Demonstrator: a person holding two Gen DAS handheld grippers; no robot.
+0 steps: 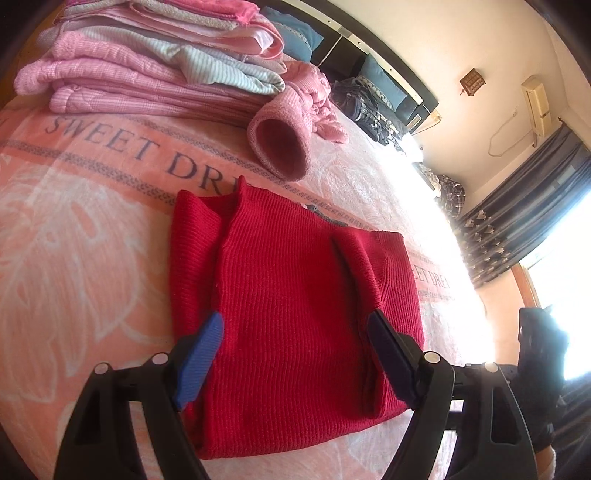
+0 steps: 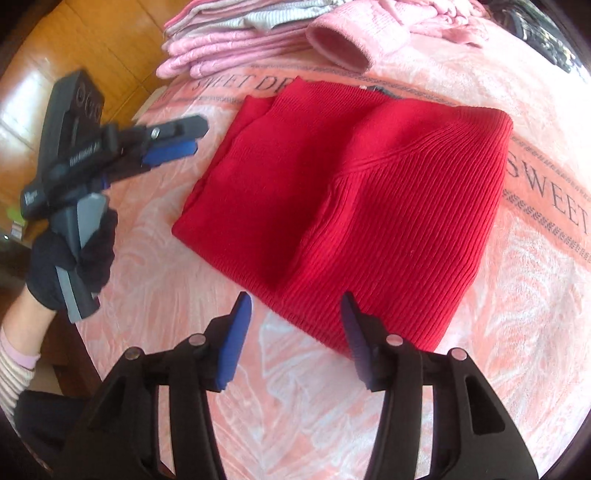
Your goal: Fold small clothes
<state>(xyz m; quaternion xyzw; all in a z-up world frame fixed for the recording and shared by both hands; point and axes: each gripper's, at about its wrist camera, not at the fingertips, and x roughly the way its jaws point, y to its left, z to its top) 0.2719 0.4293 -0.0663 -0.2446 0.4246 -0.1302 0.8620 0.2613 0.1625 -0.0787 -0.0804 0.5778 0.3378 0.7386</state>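
A red sweater (image 1: 295,314) lies folded into a rough rectangle on a bed covered by a pink blanket (image 1: 74,240) printed with white leaves and the words "SWEET DREAM". In the left wrist view the left gripper (image 1: 295,328) hangs just over the near part of the sweater, its jaws spread wide with one finger (image 1: 201,354) above the left edge of the fabric and the other toward the right edge; nothing is clamped between them. In the right wrist view the right gripper (image 2: 295,306) is likewise spread open and empty, hovering at the near corner of the sweater (image 2: 351,199), with its blue pads (image 2: 236,339) over the blanket just beside the knit. That same view shows the left gripper (image 2: 173,142) from the side, off the left edge of the sweater and somewhat blurred, held by a hand in a dark glove (image 2: 70,258) with a striped sleeve (image 2: 14,369) behind it. On the far side of the bed, well apart from the sweater, sits a stack (image 1: 147,66) of folded pink and pale striped clothes. Just right of the stack lies a loose pink garment (image 1: 291,129) with its round cuff opening facing the camera. Farther right are dark plaid clothes (image 1: 373,107) and teal pillows (image 1: 295,33) against the headboard. Dark curtains (image 1: 517,229) hang by a bright window at the far right.
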